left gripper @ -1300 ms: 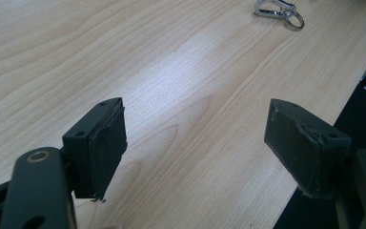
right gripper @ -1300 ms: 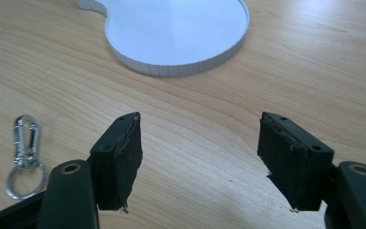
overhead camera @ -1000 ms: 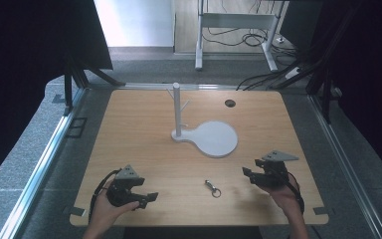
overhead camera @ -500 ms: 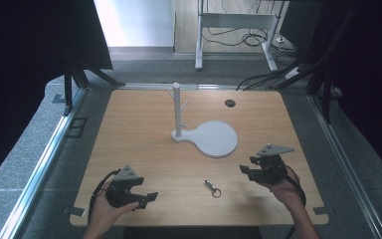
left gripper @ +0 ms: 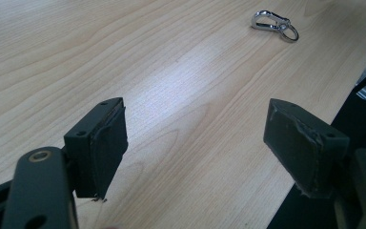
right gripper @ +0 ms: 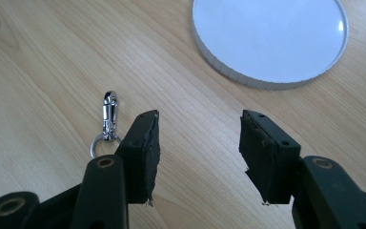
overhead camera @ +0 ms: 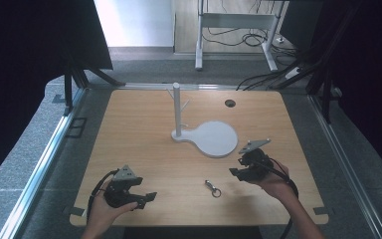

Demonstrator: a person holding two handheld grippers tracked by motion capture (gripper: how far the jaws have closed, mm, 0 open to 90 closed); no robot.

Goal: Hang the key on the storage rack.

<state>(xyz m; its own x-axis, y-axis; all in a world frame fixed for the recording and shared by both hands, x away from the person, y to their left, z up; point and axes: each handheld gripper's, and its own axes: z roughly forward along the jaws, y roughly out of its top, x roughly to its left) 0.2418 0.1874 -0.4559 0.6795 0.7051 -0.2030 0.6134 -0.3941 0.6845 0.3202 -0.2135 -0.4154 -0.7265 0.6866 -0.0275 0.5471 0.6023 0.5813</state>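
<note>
Metal key clip lay on the wooden table, lower centre of high view, left gripper lower left, jaws spread wide, empty, right gripper right of clip, jaws had just been closing, nothing between, white stand above.

thing: small metal key clip, a snap hook joined to a split ring
look: shiny silver, polished; hook part elongated, ring round and thin
pose: lying flat, hook end farther from the person, ring end nearer
place: on the wooden table, near its front edge, about midway across
contact: resting free on the wood, nothing touching it
</note>
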